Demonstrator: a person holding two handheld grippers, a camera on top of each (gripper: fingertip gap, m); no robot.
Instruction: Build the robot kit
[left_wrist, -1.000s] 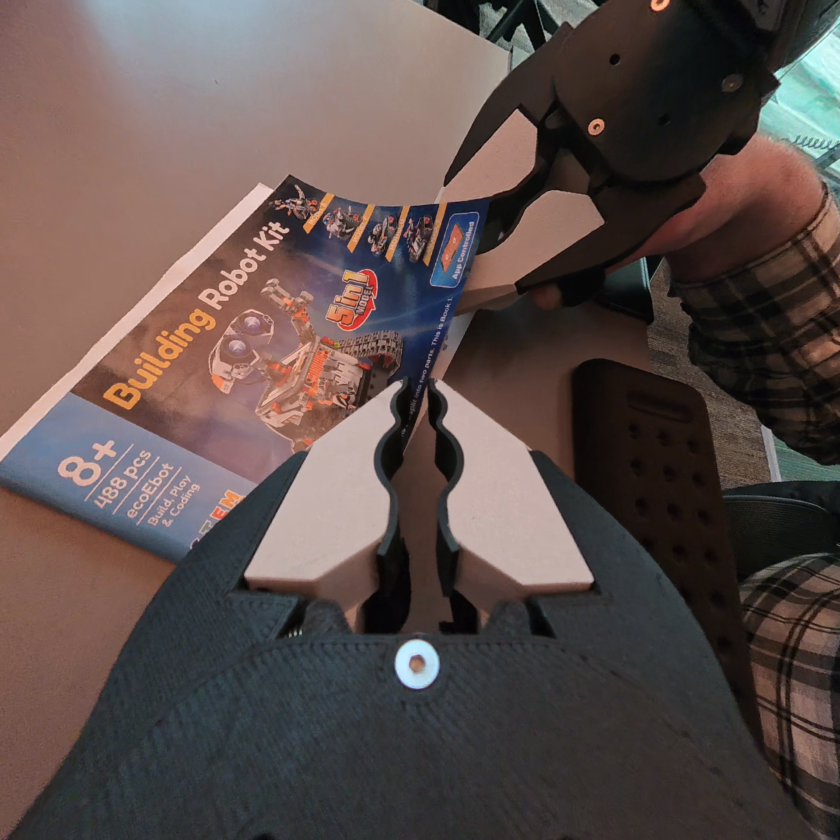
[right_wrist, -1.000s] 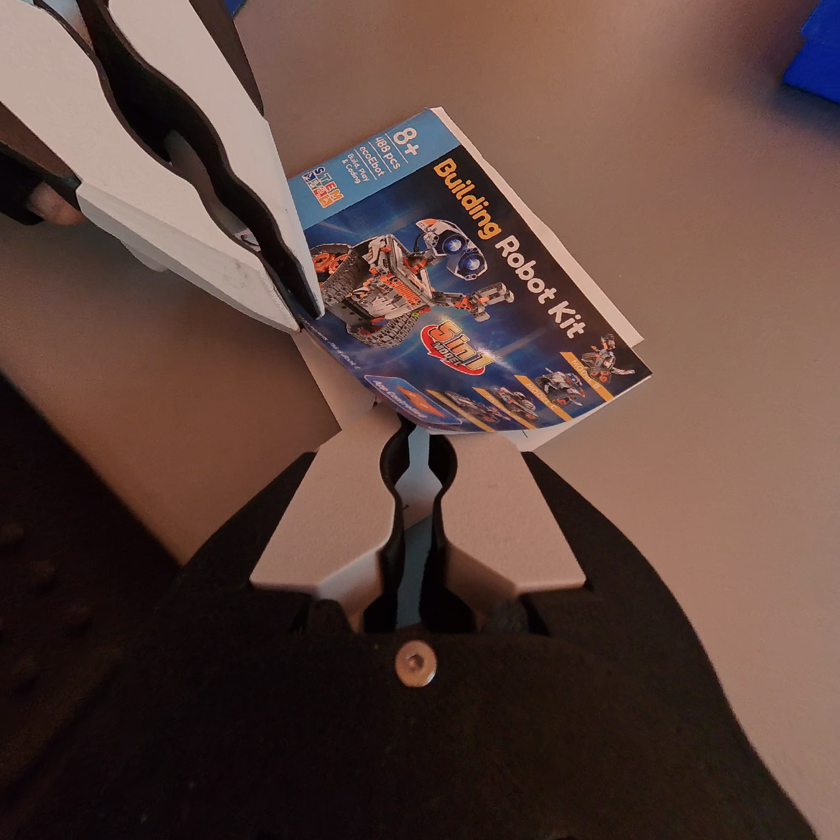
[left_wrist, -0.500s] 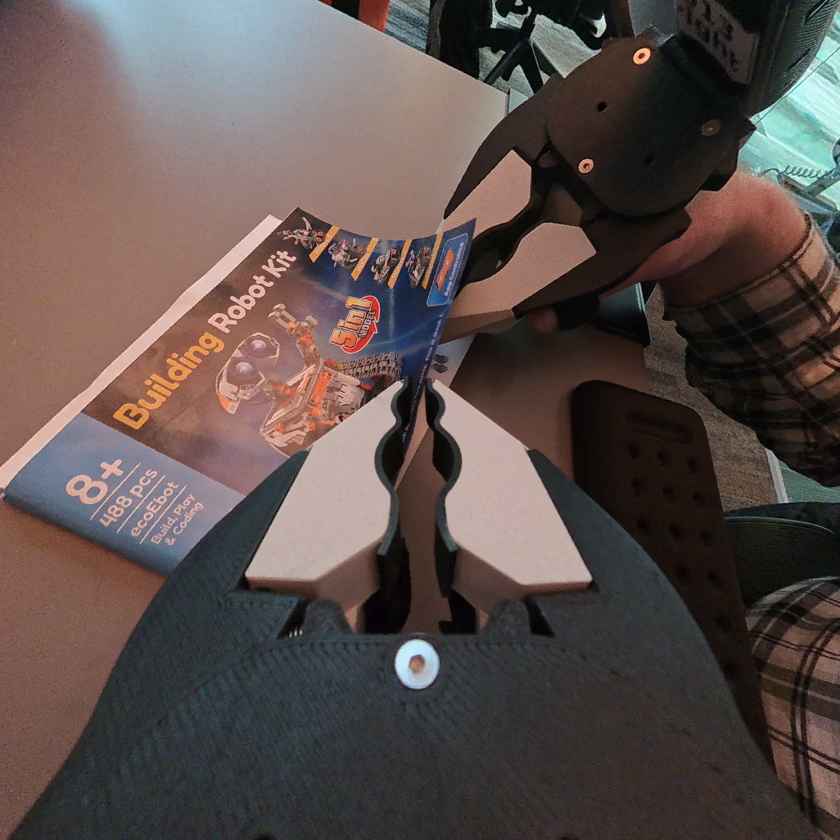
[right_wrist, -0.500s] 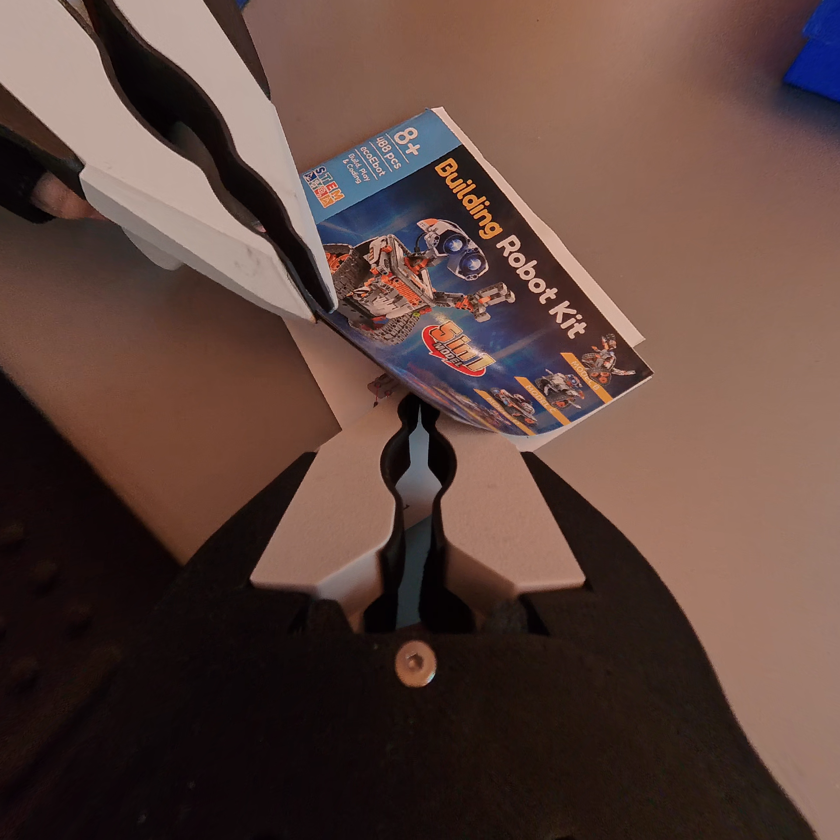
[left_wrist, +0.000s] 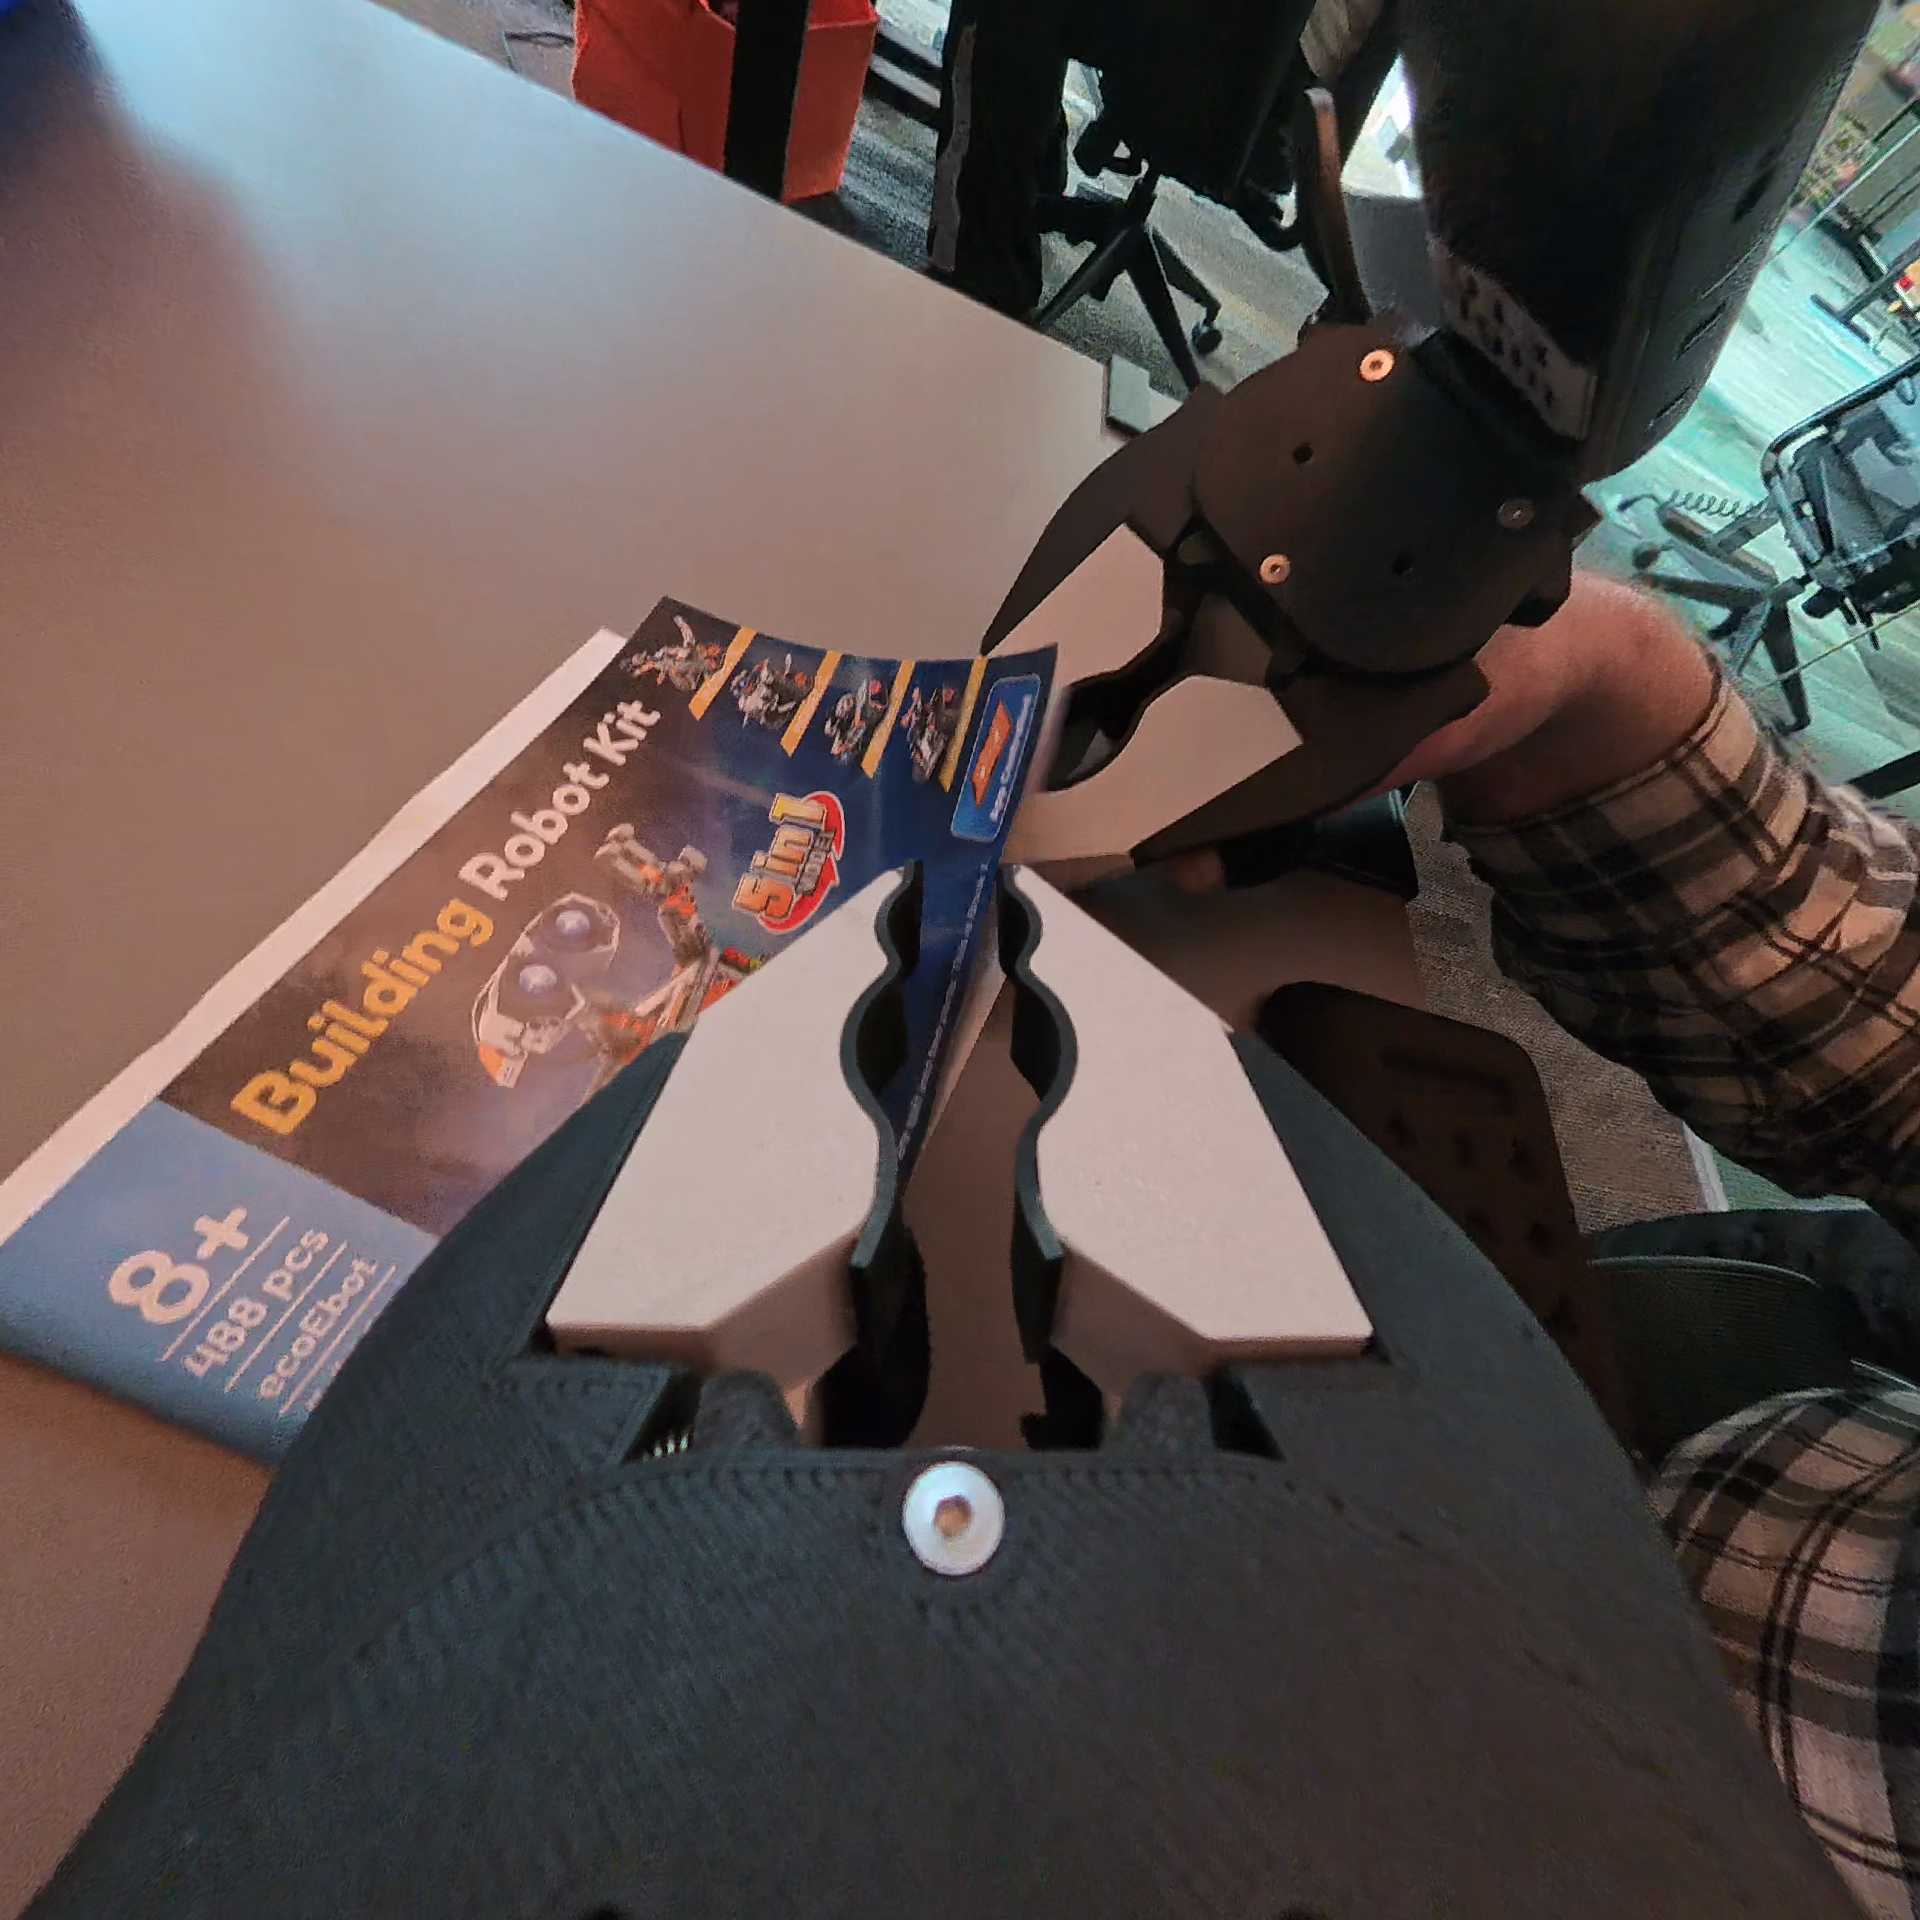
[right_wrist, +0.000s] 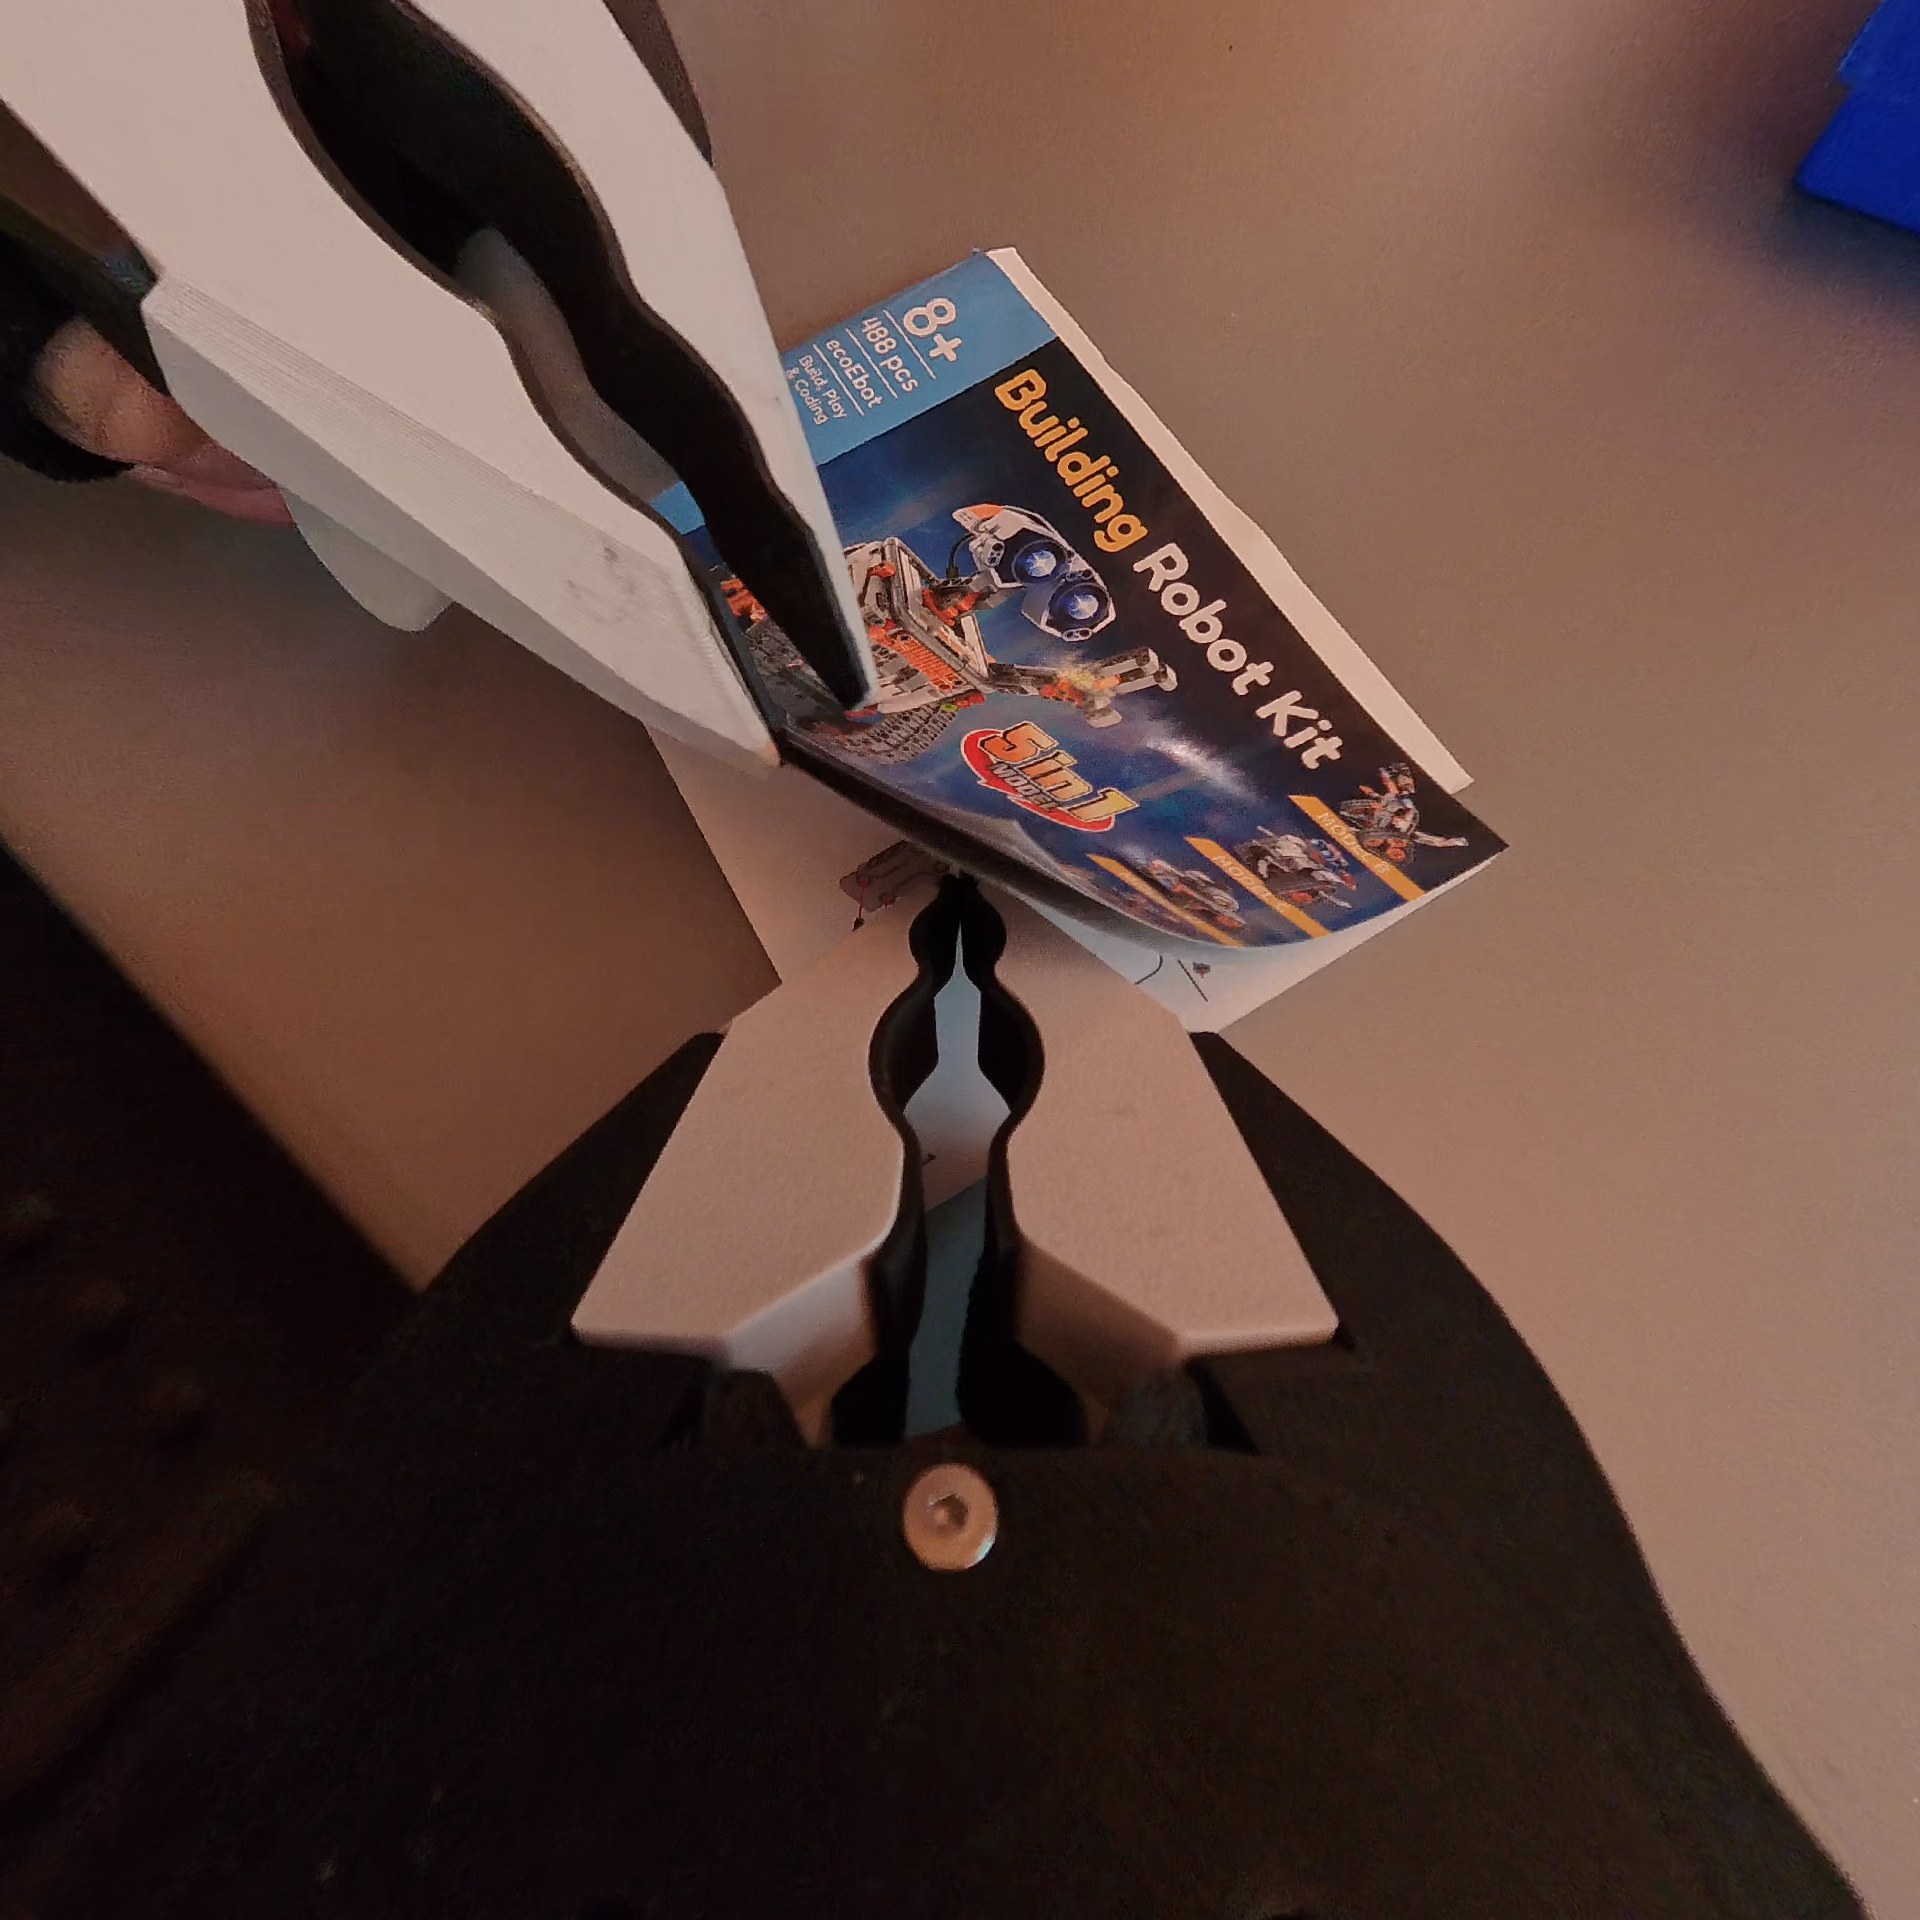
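Note:
A booklet (left_wrist: 499, 935) with a blue picture cover lies on the tan table (left_wrist: 416, 416); it also shows in the right wrist view (right_wrist: 1143, 644). My right gripper (right_wrist: 961, 904) is shut on the near corner of the cover and holds it curled up off the white inner page (right_wrist: 1226, 987). It shows in the left wrist view (left_wrist: 1060, 769) too. My left gripper (left_wrist: 956, 883) is a little open, and the lifted cover's edge runs between its fingers. In the right wrist view the left gripper (right_wrist: 810, 722) has one finger over the cover and one under it.
A black perforated pad (left_wrist: 1455, 1122) sits beside the table edge at the right. A person's plaid sleeve (left_wrist: 1714, 914) is behind the right gripper. Office chairs (left_wrist: 1122, 208) and an orange object (left_wrist: 675, 73) stand beyond the table. A blue object (right_wrist: 1870, 135) lies at the far right. Across from one pair of fingers to the other is roughly 5 centimeters.
The right gripper has lifted the cover's corner higher. The left gripper's jaws have opened slightly and moved forward, so the cover's edge now lies between its fingers.

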